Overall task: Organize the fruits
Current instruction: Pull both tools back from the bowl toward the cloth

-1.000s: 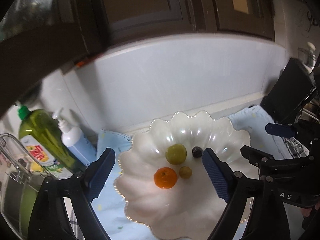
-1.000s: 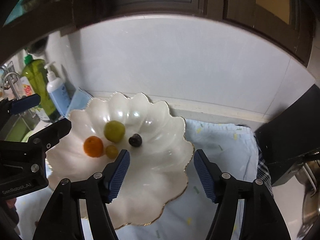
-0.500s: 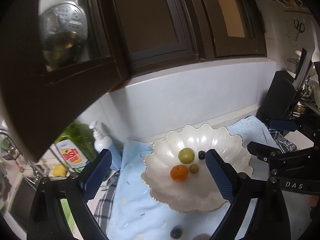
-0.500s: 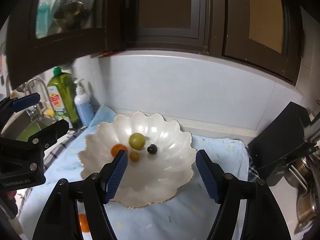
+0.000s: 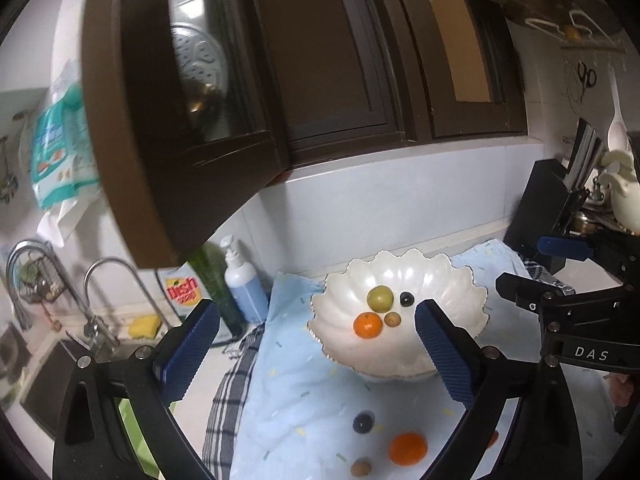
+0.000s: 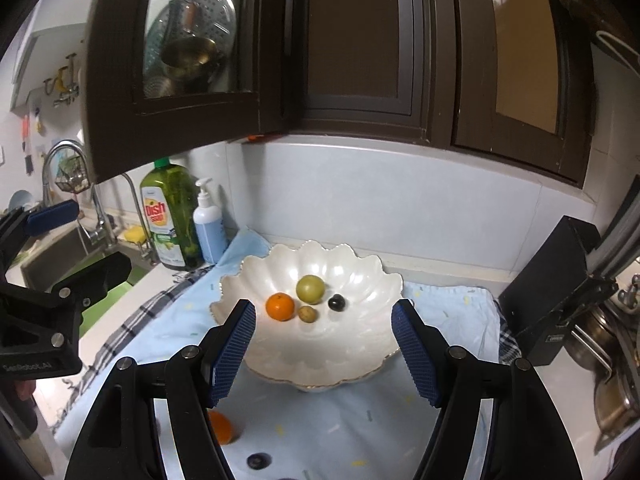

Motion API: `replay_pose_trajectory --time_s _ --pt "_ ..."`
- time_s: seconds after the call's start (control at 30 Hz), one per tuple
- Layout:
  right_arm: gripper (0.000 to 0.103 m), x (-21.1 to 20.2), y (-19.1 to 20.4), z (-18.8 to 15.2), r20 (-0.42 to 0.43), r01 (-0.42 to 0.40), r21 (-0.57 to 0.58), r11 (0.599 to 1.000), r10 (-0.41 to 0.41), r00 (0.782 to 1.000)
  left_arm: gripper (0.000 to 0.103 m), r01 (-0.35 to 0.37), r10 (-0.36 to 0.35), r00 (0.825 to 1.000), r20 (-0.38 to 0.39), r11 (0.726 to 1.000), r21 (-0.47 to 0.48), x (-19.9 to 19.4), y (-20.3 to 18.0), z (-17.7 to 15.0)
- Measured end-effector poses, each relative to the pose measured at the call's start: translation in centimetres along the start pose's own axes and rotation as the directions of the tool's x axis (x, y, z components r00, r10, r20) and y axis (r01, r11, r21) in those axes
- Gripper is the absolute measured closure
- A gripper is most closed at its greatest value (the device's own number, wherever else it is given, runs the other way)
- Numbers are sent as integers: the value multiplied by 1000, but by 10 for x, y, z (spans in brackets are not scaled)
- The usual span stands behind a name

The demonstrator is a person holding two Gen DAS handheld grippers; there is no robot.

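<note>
Fruits sit in the scalloped white bowl (image 6: pixel 360 344): orange (image 6: pixel 280 307), green fruit (image 6: pixel 310 289), brown nut-like fruit (image 6: pixel 307 314), dark berry (image 6: pixel 337 303). Before the bowl, left gripper (image 5: pixel 316 354) fingers are opening, right gripper (image 6: pixel 324 352) fingers apart, both empty.

The left gripper (image 5: pixel 316 344) angles gently downward, its jaws opening wide with nothing clamped between them. The right gripper (image 6: pixel 324 344) tilts downward beside it, jaws parted and likewise empty.

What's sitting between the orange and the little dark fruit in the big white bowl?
A small brown fruit lies between the orange and the dark fruit in the bowl, seen in the right wrist view.
</note>
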State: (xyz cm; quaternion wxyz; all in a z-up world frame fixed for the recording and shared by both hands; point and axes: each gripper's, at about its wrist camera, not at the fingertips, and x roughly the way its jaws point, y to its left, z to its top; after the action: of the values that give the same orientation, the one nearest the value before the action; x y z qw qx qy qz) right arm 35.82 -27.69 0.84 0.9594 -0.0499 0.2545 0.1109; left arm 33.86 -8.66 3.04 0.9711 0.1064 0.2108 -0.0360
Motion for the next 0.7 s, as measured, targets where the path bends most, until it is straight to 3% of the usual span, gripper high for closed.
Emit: replay_pose_trajectory --time_s 0.37,0.7 --pt "32 -17 32 -20 2 -15 -44 999 16 1000 3 -51 50 998 -37 998 -21 -31 20 -32" --pt "32 -19 51 -50 -29 -46 -70 997 44 999 3 -84 80 992 -101 996 -33 -33 28 -63"
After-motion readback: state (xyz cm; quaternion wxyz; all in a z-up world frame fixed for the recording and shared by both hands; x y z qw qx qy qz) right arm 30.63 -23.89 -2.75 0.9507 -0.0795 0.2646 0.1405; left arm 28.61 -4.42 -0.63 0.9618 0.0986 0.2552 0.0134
